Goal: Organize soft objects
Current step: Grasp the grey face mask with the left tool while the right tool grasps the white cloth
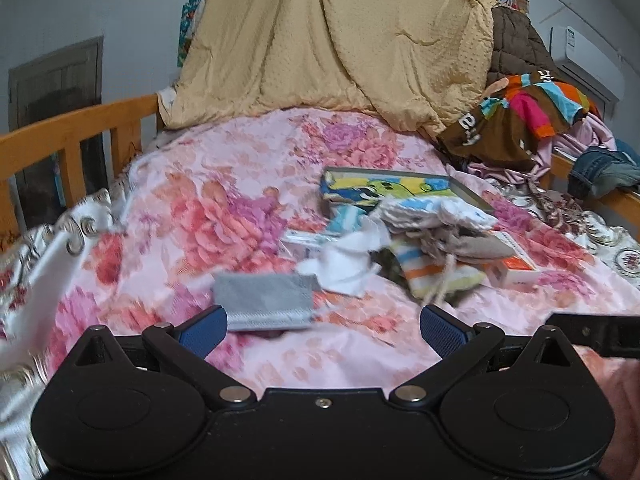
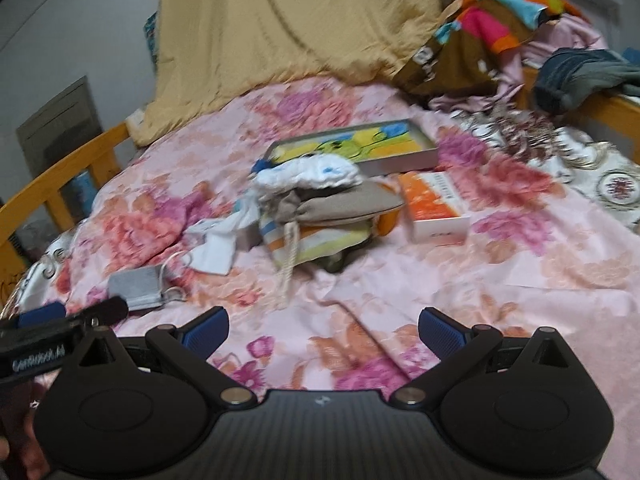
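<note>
Fingers of the left gripper [image 1: 323, 330] stand spread wide with nothing between them; its blue pads [image 1: 442, 330] hang just above the bedspread. Fingers of the right gripper [image 2: 323, 330] are likewise spread wide and hold nothing.

The bed is covered by a pink flowered bedspread [image 1: 224, 200]. A wooden rail [image 1: 72, 132] runs along its left side. A large tan quilt [image 1: 340, 36] is heaped against the wall at the head. To its right lies a pile of clothing, topped by a brown garment with bright stripes [image 1: 520, 116], with jeans [image 1: 604, 170] draped over the far rail.

The soft things sit in a loose cluster near the middle of the bed. An open shallow box with a cartoon lining [image 2: 360, 146] lies farthest back. An orange and white carton [image 2: 436, 206] lies just right of the cluster. In front of the box, a stack: a white and blue padded piece [image 2: 312, 172] on top, a beige drawstring pouch [image 2: 340, 204] under it, a striped cloth [image 2: 320, 240] at the bottom. A crumpled white cloth [image 1: 344, 264] lies left of the stack. A grey face mask [image 1: 264, 300] lies nearest, directly ahead of the left gripper and touching its left pad in the left view.
</note>
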